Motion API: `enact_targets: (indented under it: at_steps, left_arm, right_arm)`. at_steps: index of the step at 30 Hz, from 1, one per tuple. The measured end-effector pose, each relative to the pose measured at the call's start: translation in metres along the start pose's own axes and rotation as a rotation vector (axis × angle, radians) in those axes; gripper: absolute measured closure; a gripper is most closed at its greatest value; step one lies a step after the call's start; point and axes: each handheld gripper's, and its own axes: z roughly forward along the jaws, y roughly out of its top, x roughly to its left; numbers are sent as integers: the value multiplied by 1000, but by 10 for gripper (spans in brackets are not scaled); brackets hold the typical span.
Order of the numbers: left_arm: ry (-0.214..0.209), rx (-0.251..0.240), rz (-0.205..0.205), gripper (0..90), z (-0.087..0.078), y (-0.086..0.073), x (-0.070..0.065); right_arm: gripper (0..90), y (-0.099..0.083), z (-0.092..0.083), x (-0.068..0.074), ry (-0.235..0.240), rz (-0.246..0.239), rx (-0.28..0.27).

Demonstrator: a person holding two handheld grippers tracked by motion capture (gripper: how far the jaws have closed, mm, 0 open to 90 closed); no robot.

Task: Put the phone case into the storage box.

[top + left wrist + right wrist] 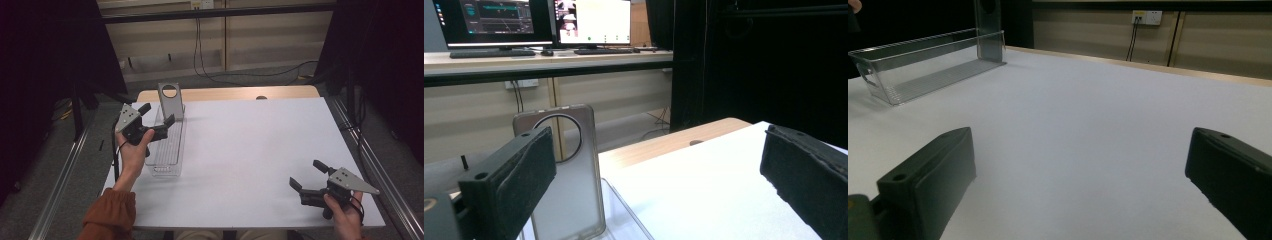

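A clear plastic tray (167,150) lies lengthwise at the table's left side. A grey phone case (170,101) with a round hole stands upright at the tray's far end, leaning against its wall. My left gripper (156,114) hovers open just above the tray's far half, close to the case (566,175). Nothing is between its pads (531,175). My right gripper (307,174) rests low near the table's front right corner, open and empty. From there the tray (923,70) lies far off to the left, with the case (988,30) at its end.
The white table top (250,145) has a wooden strip (235,93) along its far edge. Metal rails run along both sides of the table. Cables hang on the wall behind. Monitors and keyboards stand on a desk (544,55) farther back.
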Motion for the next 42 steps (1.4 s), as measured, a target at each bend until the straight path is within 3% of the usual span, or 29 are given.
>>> enact_targets:
  at_steps: [1, 19, 24, 30, 33, 42]
  left_arm:
    - [0, 10, 14, 16, -2, 0, 0]
    - [-17, 12, 1, 20, -35, -18, -18]
    - [-4, 16, 1, 26, -44, -27, -24]
    - [12, 36, 29, 28, -56, -38, -30]
    - [9, 35, -5, 29, -64, -43, -30]
    - [16, 70, -13, 28, -84, -57, -31]
  right_arm:
    - [0, 0, 0, 0, -3, 1, 1]
    - [0, 0, 1, 0, -6, -4, -1]
    - [0, 0, 0, 1, -5, -1, -1]
    - [0, 0, 0, 1, -1, -3, 0]
    - [0, 0, 0, 1, -5, -4, -2]
    - [0, 0, 1, 1, -7, -1, -1]
